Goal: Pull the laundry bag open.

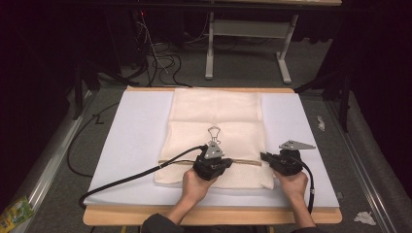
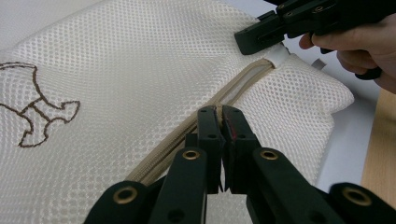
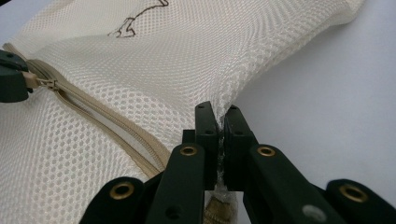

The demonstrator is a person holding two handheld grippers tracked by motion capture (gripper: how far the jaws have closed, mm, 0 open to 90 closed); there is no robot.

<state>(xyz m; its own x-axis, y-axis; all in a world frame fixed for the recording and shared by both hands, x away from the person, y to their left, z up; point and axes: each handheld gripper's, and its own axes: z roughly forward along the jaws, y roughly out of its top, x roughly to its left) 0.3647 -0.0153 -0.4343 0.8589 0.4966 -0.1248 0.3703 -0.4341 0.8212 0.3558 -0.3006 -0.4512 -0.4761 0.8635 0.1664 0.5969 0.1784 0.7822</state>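
Cream mesh bag point(image 1: 216, 121) (brown embroidered motif), tan zipper point(image 2: 187, 135), white table sheet point(image 1: 136, 141), black jaws.

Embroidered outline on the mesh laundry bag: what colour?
Brown stitching on the cream mesh laundry bag; clearest in the left gripper view.

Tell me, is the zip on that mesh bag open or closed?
Partly open. In the right gripper view the zipper gapes between its beige tapes from the slider toward the camera, on the mesh bag.
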